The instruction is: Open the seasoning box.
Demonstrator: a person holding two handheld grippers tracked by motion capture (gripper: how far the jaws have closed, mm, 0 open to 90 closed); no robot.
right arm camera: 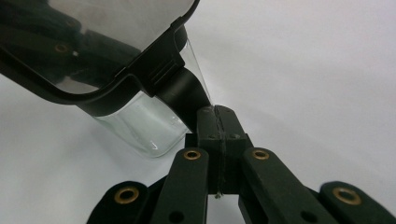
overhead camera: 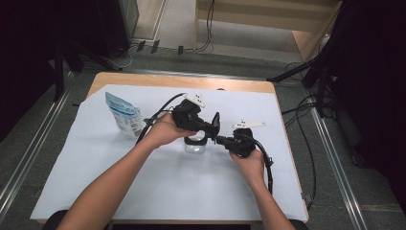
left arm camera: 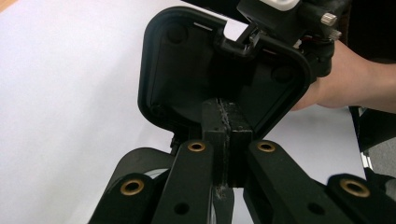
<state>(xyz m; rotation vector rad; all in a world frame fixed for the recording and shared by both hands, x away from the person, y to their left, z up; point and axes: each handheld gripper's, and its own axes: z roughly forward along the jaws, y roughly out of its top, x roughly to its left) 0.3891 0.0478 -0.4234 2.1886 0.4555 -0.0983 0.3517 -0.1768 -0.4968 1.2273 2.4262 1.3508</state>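
From high up, a wooden worktop (overhead camera: 239, 86) carries a big white sheet (overhead camera: 143, 182). A blue and white bag (overhead camera: 123, 114) stands on the sheet, at the left. Two arms come in from below. The left gripper (overhead camera: 213, 125) and the right gripper (overhead camera: 221, 139) meet near the middle of the sheet. Just under them stands a clear box (overhead camera: 195, 146) with a black rim. A black lid (overhead camera: 216, 122) stands up on its edge between the two grippers. Cables trail from both grippers. It is too small here to tell if anything is in the box.

The left gripper view is much closer. It shows the dark inside of the lid (left arm camera: 187, 70), which the high view cannot. The left gripper (left arm camera: 228, 135) has its fingers (left arm camera: 215, 135) pressed together, with the lid's lower edge right at their tips. At the top, the right gripper (left arm camera: 275, 18) meets the lid's far edge, with the hand (left arm camera: 345, 79) behind it.

The right gripper view shows the see-through wall of the box (right arm camera: 144, 126), and nothing seems to lie in the part I can see. The lid (right arm camera: 84, 46) tilts over it, with a shiny clear window and a black frame. The right gripper (right arm camera: 219, 126) has its fingers (right arm camera: 208, 130) closed tight on a black tab at the lid's edge.
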